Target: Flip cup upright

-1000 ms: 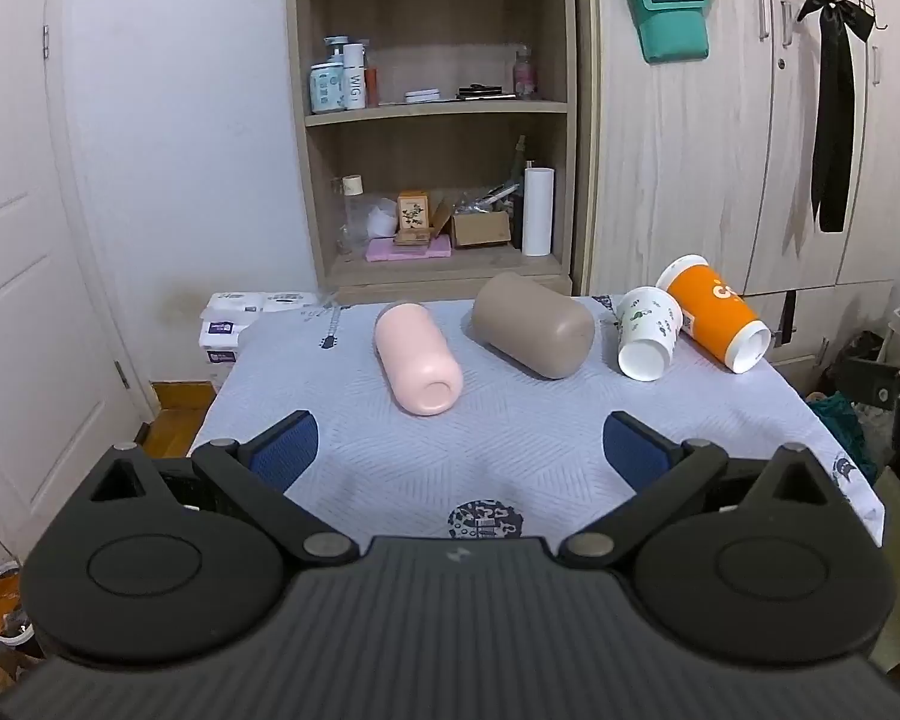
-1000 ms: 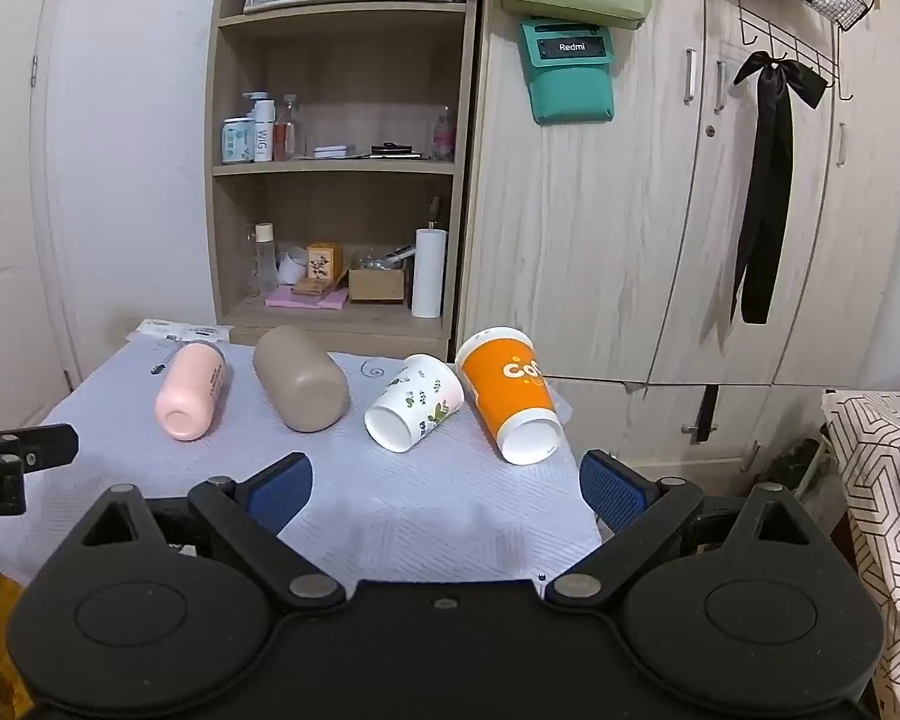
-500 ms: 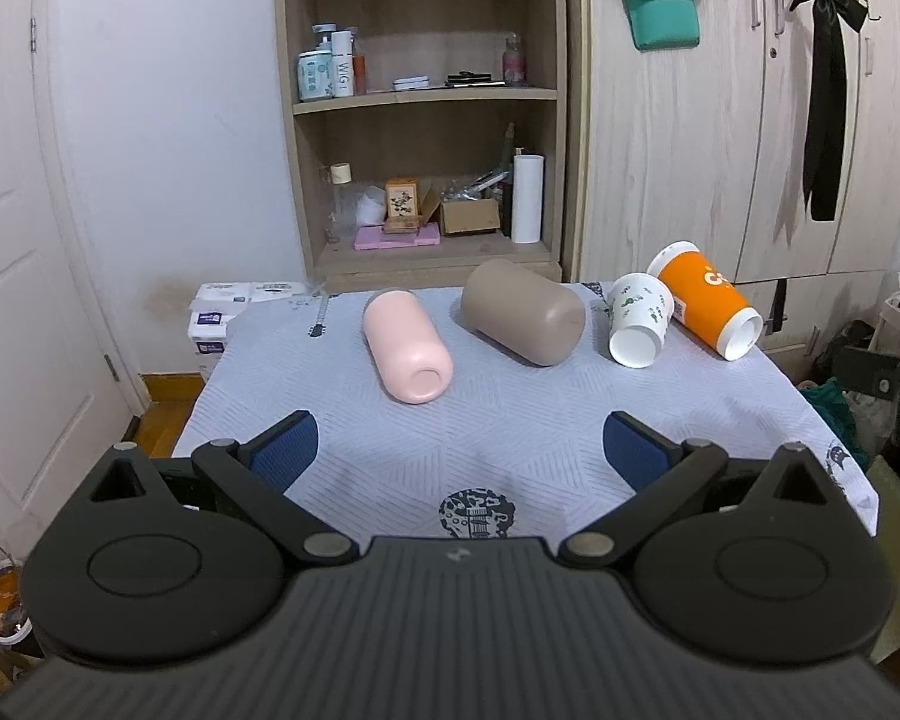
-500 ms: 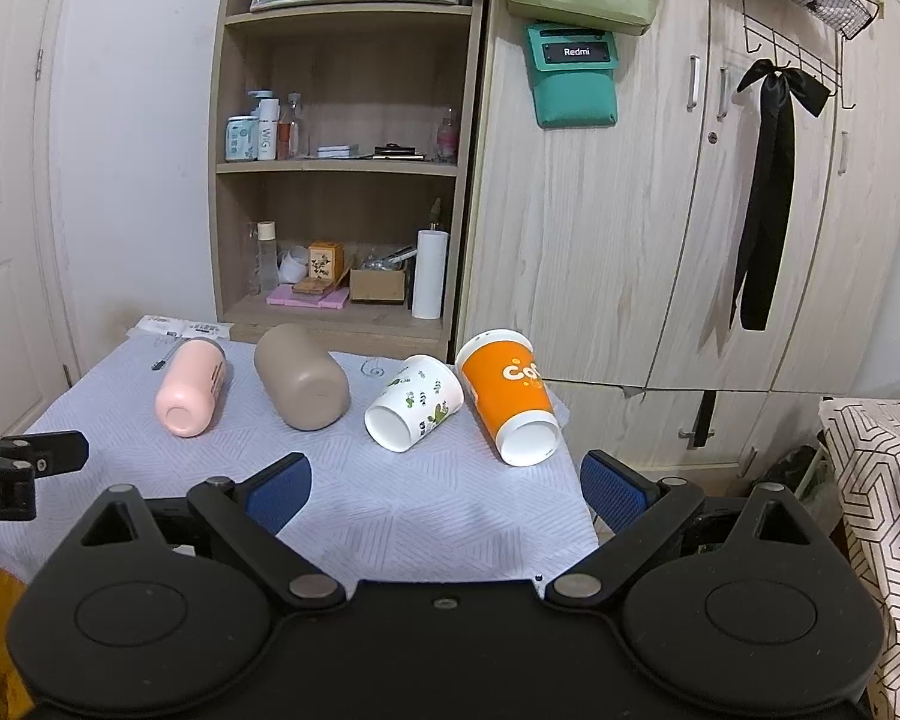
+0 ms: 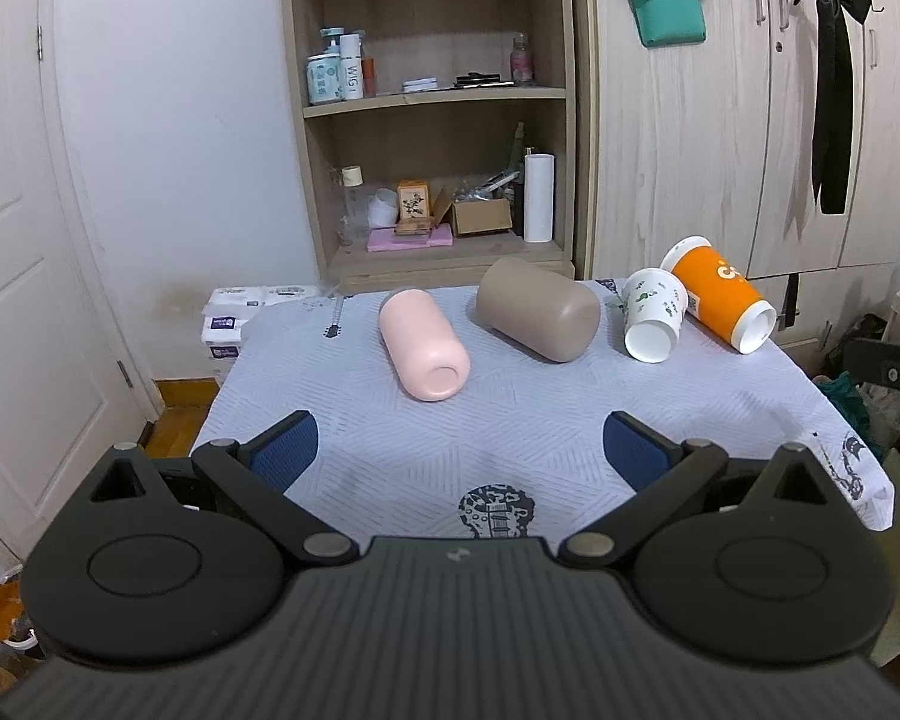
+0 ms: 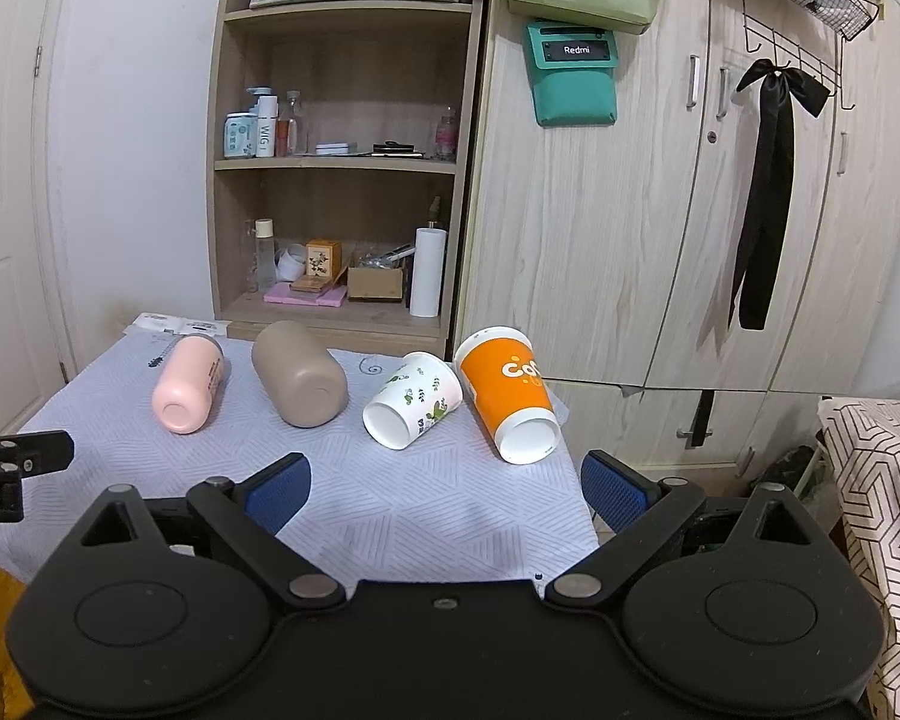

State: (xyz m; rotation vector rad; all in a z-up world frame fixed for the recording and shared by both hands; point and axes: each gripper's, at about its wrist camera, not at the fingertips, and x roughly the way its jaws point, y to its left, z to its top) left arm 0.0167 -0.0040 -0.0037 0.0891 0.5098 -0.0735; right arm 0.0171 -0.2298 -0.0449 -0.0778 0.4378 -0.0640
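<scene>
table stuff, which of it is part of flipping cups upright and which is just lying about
Part of the job:
- pink cup, on its side
- taupe cup, on its side
- white leaf-print paper cup, on its side
- orange paper cup, on its side
- left gripper and right gripper, both open

Just lying about:
- shelf clutter
- black ribbon
- teal pouch

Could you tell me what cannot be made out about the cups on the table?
- Orange cup: its printed word runs around the side, out of sight in both views.
- Pink cup: dark lettering, too small in the right wrist view.
- Brown cup: its far end is hidden by its own body.
</scene>
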